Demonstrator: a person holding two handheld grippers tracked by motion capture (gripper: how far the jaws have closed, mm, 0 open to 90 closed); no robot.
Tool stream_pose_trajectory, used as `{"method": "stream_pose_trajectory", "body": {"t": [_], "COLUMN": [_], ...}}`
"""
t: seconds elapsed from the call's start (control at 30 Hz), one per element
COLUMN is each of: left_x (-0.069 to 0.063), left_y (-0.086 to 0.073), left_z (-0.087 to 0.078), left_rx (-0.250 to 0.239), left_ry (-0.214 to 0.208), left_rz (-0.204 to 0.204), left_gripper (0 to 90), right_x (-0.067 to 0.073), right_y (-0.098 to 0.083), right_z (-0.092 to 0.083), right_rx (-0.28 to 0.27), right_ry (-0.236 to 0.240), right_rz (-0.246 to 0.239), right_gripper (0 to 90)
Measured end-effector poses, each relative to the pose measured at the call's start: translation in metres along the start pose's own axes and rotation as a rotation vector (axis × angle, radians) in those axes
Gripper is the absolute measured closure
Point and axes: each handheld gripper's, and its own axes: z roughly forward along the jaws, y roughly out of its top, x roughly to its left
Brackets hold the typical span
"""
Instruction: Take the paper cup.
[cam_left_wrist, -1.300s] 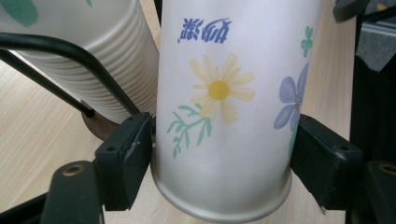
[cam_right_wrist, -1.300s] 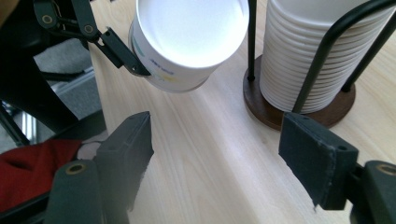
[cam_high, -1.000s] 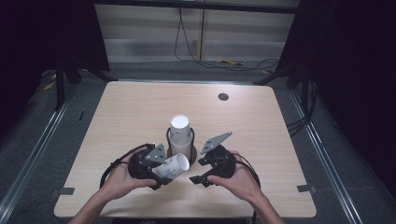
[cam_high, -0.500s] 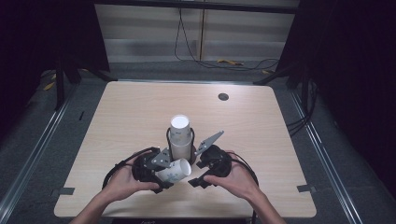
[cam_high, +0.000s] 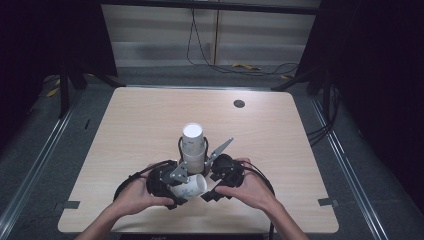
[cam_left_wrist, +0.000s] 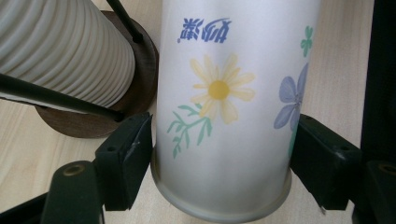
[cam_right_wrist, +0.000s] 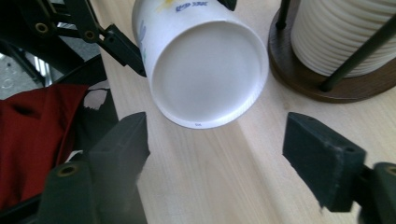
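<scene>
The right tongs (cam_right_wrist: 215, 154) have just been opened, nothing between them, and brought nearer the cup (cam_left_wrist: 224, 107). It's clamped sideways in the left tongs (cam_left_wrist: 222, 154). The base is best approached squarely, clear of the stack (cam_high: 193, 145).

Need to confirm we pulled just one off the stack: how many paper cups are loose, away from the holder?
1. A flowered paper cup lies on its side in the left gripper, in front of the cup stack. Another nested inside it could be hidden.

Pale wooden table (cam_high: 150, 120); grey floor (cam_high: 370, 165)
</scene>
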Motion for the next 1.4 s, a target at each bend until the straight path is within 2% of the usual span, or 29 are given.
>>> {"method": "stream_pose_trajectory", "body": {"t": [0.13, 0.27, 0.43, 0.63, 0.8, 0.83, 0.87, 1.0, 1.13, 1.37, 1.4], "left_x": [-0.002, -0.004, -0.007, -0.011, -0.016, -0.017, -0.017, -0.018, -0.018, -0.018, -0.018], "left_y": [0.001, 0.004, 0.007, 0.01, 0.012, 0.012, 0.012, 0.011, 0.01, 0.009, 0.009], "left_z": [0.002, 0.005, 0.007, 0.008, 0.008, 0.008, 0.008, 0.008, 0.006, 0.005, 0.005], "left_rx": [0.014, 0.026, 0.026, 0.034, 0.018, 0.019, 0.017, 0.014, 0.001, -0.021, -0.026], "left_ry": [0.007, 0.008, 0.003, 0.002, -0.01, -0.007, -0.006, -0.005, -0.003, 0.004, 0.002], "left_rz": [-0.002, 0.013, 0.022, 0.056, 0.052, 0.057, 0.056, 0.067, 0.065, 0.091, 0.083], "left_gripper": [25.7, 25.7, 25.8, 25.8, 25.8, 25.8, 25.9, 26.0, 26.2, 26.2, 26.1], "right_x": [-0.002, -0.003, -0.005, -0.005, -0.004, -0.004, -0.004, -0.003, -0.003, -0.005, -0.005], "right_y": [0.001, 0.003, 0.006, 0.009, 0.01, 0.011, 0.011, 0.011, 0.01, 0.009, 0.009], "right_z": [0.004, 0.006, 0.01, 0.015, 0.02, 0.021, 0.023, 0.025, 0.024, 0.023, 0.023], "right_rx": [0.045, 0.06, 0.071, 0.079, 0.082, 0.089, 0.099, 0.118, 0.105, 0.101, 0.101], "right_ry": [0.049, 0.058, 0.077, 0.102, 0.126, 0.135, 0.15, 0.154, 0.144, 0.166, 0.164], "right_rz": [0.023, 0.048, 0.04, 0.052, 0.06, 0.064, 0.056, 0.064, 0.057, 0.061, 0.059], "right_gripper": [24.0, 23.9, 24.1, 26.0, 24.4, 24.8, 29.9, 29.7, 29.2, 30.8, 31.4]}}
